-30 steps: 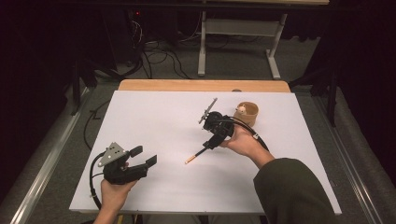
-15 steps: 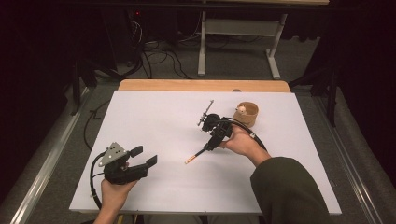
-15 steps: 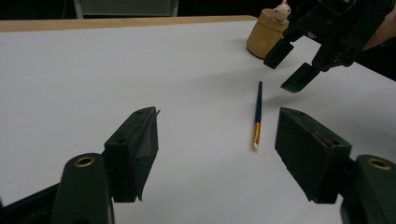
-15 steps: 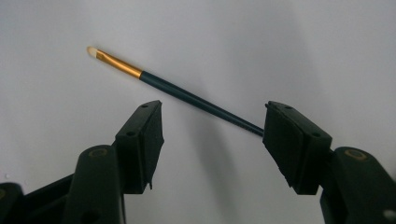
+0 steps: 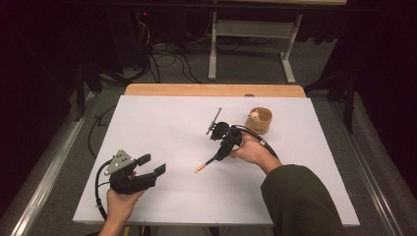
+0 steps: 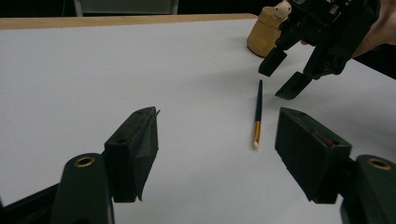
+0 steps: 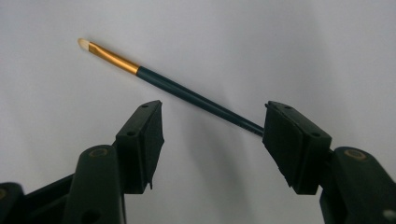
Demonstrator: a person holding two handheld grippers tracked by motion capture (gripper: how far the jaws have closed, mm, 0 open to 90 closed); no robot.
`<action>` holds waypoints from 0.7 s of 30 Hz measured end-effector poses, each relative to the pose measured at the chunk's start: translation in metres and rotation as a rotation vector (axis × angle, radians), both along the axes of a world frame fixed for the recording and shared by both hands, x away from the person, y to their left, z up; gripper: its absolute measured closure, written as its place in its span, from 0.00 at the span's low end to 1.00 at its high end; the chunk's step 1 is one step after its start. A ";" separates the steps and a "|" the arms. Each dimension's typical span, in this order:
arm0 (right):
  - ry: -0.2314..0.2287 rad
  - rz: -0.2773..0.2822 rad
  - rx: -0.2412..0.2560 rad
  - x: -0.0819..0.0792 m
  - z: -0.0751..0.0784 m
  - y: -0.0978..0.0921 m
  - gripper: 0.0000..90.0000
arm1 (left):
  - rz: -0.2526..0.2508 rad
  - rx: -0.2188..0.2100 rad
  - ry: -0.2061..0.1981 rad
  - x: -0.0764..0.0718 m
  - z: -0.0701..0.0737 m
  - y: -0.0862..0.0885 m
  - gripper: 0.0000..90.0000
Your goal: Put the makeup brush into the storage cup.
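Observation:
A thin brush [image 5: 205, 164] with a dark handle, gold ferrule and pale tip lies flat on the white table [image 5: 162, 118], right of centre. My right gripper [image 5: 220, 153] hovers open just over its handle end. In the right gripper view the brush [image 7: 177, 88] runs diagonally across the gap between the two jaws, and the right gripper [image 7: 212, 116] touches nothing. My left gripper [image 5: 152, 164] is held open and empty near the front left. The left gripper [image 6: 215, 135] looks toward the brush [image 6: 258, 112] and the right gripper [image 6: 281, 74] beyond it.
A small wooden cup [image 5: 259, 120] with a pale figure in it stands behind the right hand, also seen as the cup [image 6: 264, 32] at the back. A wooden strip [image 5: 211, 90] borders the table's far edge. Cables and a stand lie on the floor beyond.
My right gripper has dipped slightly closer to the brush handle. The brush and the left gripper have stayed where they were.

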State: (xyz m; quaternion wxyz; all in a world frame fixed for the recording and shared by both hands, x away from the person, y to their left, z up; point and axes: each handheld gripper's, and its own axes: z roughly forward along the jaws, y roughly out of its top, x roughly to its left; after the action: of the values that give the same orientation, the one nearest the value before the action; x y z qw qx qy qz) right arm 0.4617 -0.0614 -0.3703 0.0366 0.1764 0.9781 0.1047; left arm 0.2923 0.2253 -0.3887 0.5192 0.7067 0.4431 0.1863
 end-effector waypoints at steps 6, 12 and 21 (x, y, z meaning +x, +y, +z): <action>0.006 0.001 0.001 0.001 -0.003 0.002 0.44 | 0.002 0.000 0.000 0.000 0.000 0.000 0.34; 0.013 0.019 -0.004 0.001 -0.006 0.005 0.44 | 0.003 0.003 0.002 0.000 0.000 0.000 0.34; 0.021 0.024 -0.012 0.004 -0.011 0.006 0.43 | 0.002 0.004 0.003 0.000 0.000 -0.001 0.34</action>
State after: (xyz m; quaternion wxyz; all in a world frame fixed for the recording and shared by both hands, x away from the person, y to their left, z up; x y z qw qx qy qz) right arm 0.4657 -0.0555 -0.3811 0.0263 0.1655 0.9811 0.0972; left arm 0.2926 0.2246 -0.3891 0.5171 0.7075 0.4441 0.1867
